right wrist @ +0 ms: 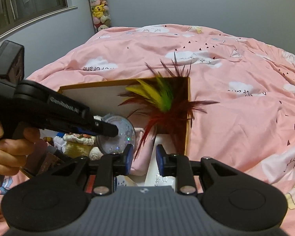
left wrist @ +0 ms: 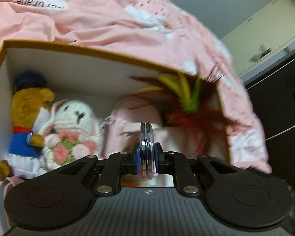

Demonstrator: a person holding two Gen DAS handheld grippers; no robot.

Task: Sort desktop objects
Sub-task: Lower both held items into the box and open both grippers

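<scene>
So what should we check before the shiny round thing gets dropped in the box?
1. Left gripper grips the clear glittery round disc: ok.
2. Disc is above the white-lined cardboard box: ok.
3. Free floor inside the box beneath the disc: cannot tell, a pink pouch lies there.
4. Brown bear in blue clothes and white crocheted bunny with pink flowers sit off to one side: ok.
5. Red, yellow and green feather toy stays inside: not ok, feathers stick over the rim.
6. Right gripper is open and empty: ok.
</scene>
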